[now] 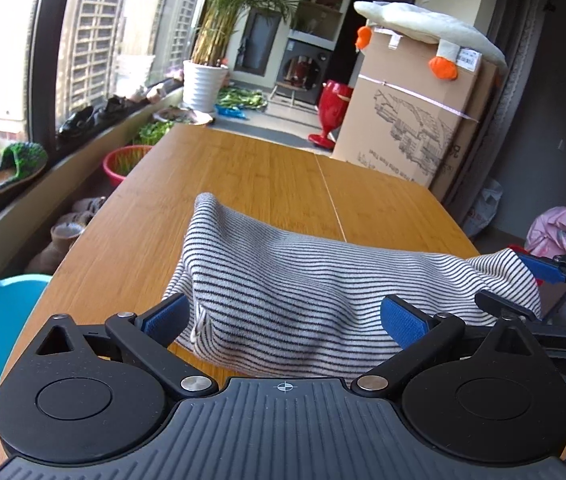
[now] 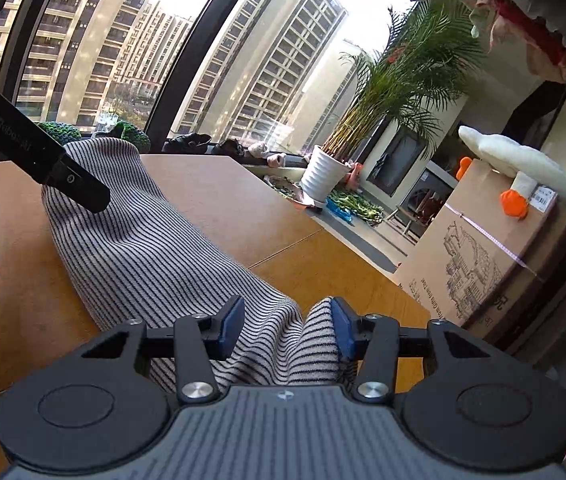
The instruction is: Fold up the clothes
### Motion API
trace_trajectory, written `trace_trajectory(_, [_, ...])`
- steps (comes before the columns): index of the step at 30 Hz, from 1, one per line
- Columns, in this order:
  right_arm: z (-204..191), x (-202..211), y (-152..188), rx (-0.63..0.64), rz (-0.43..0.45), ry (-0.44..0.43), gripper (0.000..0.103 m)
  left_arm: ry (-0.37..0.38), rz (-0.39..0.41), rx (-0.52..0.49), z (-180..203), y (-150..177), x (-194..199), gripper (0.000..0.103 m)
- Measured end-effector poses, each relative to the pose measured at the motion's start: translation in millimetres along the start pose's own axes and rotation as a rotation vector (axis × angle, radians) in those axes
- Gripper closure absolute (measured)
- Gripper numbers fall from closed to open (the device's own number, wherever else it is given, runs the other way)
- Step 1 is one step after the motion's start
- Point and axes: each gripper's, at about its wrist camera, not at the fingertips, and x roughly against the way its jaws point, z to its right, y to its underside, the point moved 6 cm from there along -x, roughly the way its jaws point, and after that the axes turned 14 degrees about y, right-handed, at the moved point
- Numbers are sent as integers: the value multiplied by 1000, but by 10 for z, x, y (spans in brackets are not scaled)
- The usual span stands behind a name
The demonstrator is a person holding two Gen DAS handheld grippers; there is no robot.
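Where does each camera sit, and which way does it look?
Left wrist: on the left gripper, looking along the wooden table over the striped cloth toward the cardboard box; its own fingers and the right gripper show.
Right wrist: on the right gripper, facing the window; its fingers and the left gripper show.
Both share cloth, table, box and potted plant.

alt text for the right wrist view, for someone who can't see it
The right gripper, jaws apart, has a bunched end of a striped garment between its blue pads above a wooden table. The left gripper meets the garment's far end; a potted palm stands beyond.
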Motion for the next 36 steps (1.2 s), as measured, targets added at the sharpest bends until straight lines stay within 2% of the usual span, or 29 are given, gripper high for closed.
trace_trajectory(2, [128,38,-105,-53,38,45,54,3,32,-1,34,-16,65,0])
trace_trajectory(3, [164,69,-167,-76,49,28,53,6,40,-3,47,-12,75,0])
trace_trajectory(4, [154,73,-202,-79,48,-35,50,13,38,0,48,-3,65,0])
trace_trajectory(7, [-147,148,-200,-2,29,-204,47,27,8,44,-11,42,-17,0])
trace_trajectory(8, [-294,144,-157,39,24,-238,42,26,7,52,-29,45,-33,0])
trace_trajectory(10, [-549,91,-64,117,11,-255,29,32,10,63,-50,37,-31,0])
trace_trajectory(13, [-767,-31,3,173,-3,-252,28,33,28,65,-84,30,26,0])
trace_trajectory(15, [-822,-78,-30,197,0,-263,45,29,43,65,-106,28,69,0])
trace_trajectory(16, [-808,-64,-82,205,6,-275,58,31,50,69,-115,25,84,0])
trace_trajectory(17, [-777,-62,-138,218,17,-279,66,33,60,77,-121,24,103,0])
trace_trajectory(18, [-740,-61,-192,244,32,-277,68,37,72,84,-120,16,118,0])
trace_trajectory(19, [-677,-95,-265,266,57,-262,70,42,83,90,-116,3,125,0])
trace_trajectory(21, [-442,-198,-463,227,91,-153,70,58,100,91,-86,-17,140,0])
trace_trajectory(23, [-12,-443,-719,51,112,68,71,71,97,79,-45,-14,132,0])
trace_trajectory(24, [210,-538,-808,-40,103,147,71,76,90,72,-25,-2,120,0])
trace_trajectory(26, [623,-647,-885,-254,49,178,70,83,78,63,-2,14,85,0])
trace_trajectory(28, [765,-655,-850,-345,10,124,67,89,73,56,8,6,19,0])
trace_trajectory(29, [781,-672,-747,-343,-12,104,66,92,71,53,13,2,-15,0])
trace_trajectory(32, [604,-663,-458,-308,-83,-10,65,101,63,42,28,-9,-114,0])
trace_trajectory(36, [282,-676,-55,-362,-222,-189,65,113,53,29,47,-25,-247,0])
